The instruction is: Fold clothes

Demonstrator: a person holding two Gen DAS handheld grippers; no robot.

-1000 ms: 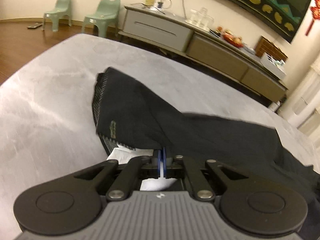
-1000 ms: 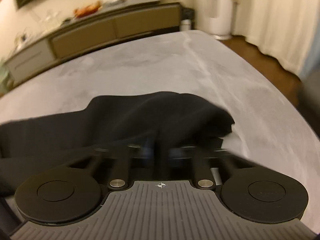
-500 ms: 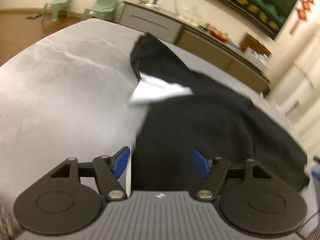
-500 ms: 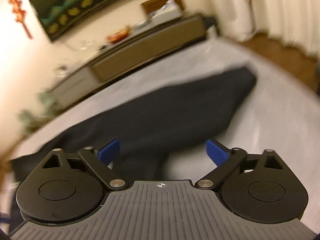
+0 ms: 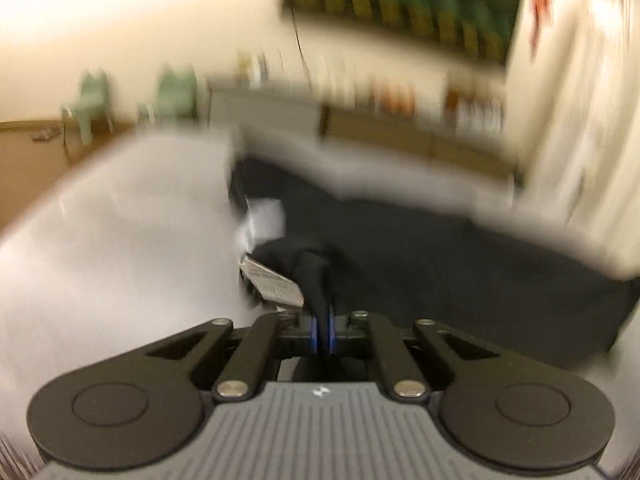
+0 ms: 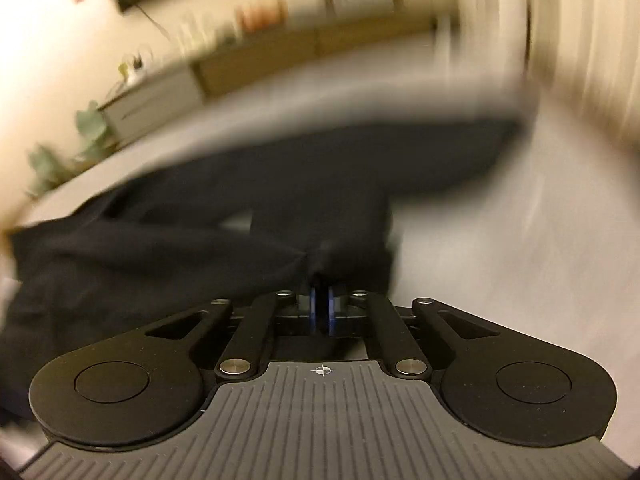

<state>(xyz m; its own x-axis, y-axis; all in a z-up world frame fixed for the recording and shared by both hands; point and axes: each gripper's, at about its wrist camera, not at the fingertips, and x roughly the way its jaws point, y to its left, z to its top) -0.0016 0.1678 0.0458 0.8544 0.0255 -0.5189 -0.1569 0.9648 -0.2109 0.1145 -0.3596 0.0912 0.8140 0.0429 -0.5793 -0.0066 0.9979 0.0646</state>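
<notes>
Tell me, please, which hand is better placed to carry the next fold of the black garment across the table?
Neither alone. The left gripper is shut on the black garment beside its white tag; the right gripper is shut on another bunched edge. Probably both should carry it together.

Motion blur smears the sideboard (image 5: 400, 128), chairs (image 5: 176, 92) and wall picture (image 5: 400, 4); the tag's (image 5: 272, 286) print is unreadable.

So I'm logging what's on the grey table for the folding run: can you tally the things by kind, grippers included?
Black garment: 1
White paper tag on the garment: 1
Grippers shut on the garment, left gripper and right gripper: 2
Total: 4
</notes>
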